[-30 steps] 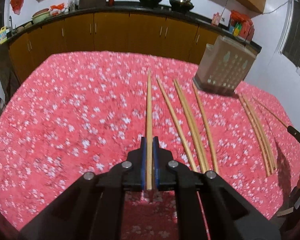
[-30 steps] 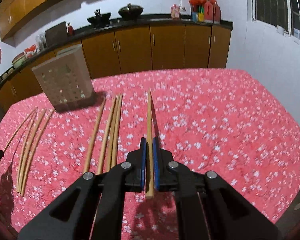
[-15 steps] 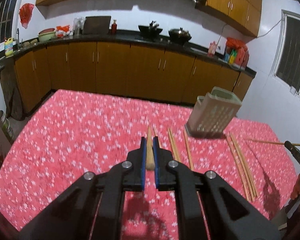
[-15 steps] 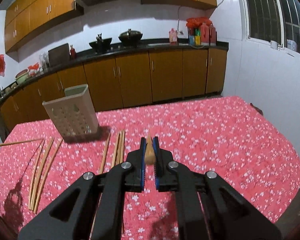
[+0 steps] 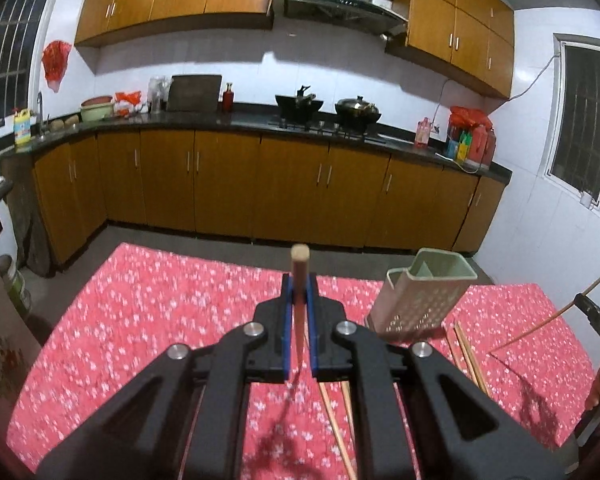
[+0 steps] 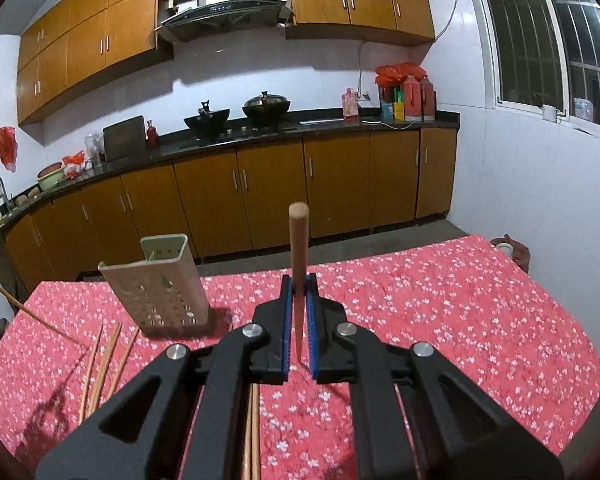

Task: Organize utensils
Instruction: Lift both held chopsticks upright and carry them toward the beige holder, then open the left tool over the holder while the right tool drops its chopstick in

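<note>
Clearly each wooden chopstick [image 5: 299,280] [image 6: 299,264] looks slim (blunt-tipped), jaws clamped.

Smooth wooden chopsticks [image 6: 299,264], perforated matt plastic holder [image 6: 156,284], floral cloth table cover [image 6: 440,320]

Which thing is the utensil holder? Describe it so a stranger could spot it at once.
Find the table under the red flowered cloth in front of the brown kitchen cabinets. The utensil holder stands upright on its far side, beyond the loose chopsticks. It is the only pale green box there, open-topped, with perforated walls.
</note>
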`<state>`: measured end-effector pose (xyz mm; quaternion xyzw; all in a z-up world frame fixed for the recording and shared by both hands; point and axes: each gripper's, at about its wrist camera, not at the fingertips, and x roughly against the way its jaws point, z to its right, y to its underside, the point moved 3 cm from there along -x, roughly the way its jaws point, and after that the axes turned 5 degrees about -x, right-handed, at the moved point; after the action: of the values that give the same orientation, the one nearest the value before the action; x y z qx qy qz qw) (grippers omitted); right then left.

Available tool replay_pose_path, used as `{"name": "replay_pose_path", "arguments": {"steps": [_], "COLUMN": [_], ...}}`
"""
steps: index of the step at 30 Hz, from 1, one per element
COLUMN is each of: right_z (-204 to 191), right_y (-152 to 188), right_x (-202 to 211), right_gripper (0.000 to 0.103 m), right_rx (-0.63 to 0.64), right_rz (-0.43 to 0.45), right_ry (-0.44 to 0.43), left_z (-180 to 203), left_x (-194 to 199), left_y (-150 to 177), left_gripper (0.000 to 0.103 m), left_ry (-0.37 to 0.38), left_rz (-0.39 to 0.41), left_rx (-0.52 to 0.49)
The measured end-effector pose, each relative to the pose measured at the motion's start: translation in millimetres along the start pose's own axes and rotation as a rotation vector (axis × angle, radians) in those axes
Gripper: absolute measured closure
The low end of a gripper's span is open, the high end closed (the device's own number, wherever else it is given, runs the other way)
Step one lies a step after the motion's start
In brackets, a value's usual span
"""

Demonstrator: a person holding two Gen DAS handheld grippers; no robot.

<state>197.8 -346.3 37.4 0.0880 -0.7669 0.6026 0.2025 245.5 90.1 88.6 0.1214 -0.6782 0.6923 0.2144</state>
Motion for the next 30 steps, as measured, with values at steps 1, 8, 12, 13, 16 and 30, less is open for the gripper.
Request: {"name": "replay_pose_path", "arguments": {"steps": [1,8,12,13,16,30], "right_z": [-0.4,-9.9,-20.5,-26.1,-43.2,-110.3], "right_y": [-3.7,-31.0,-62.0,-72.8,-95.2,-88.7], "right_x": [-0.5,2.8,13.2,17.0,24.6,-36.0], "right_gripper": [0.096,0.096,0.096,0.096,0.096,0.096], "right_rx": [0.000,0.002,-0.031,-0.045,-0.076,-0.009], "right_rz": [0.003,0.035,0.089,0.110,0.158,0.115], "right_ry": [0.000,-0.033,-0.100,-0.128,-0.201,-0.290], "left_z": [1.0,7.2,15.4,18.7,31.2,105.1], "left_x": [0.0,5.7,10.5,12.0,19.7,-31.8], "left_y": [-3.5,-30.7,-54.8,-62.3,-90.0,-128.7], "left_gripper": [0.096,0.096,0.096,0.096,0.096,0.096], "left_ry": [-0.003,-0.008,0.018,0.026,0.062,0.183], "left_rz": [0.005,0.046,0.079,0.091,0.147,0.178], "left_rx": [-0.007,-0.040,-0.034,-0.032,-0.013,0.008]}}
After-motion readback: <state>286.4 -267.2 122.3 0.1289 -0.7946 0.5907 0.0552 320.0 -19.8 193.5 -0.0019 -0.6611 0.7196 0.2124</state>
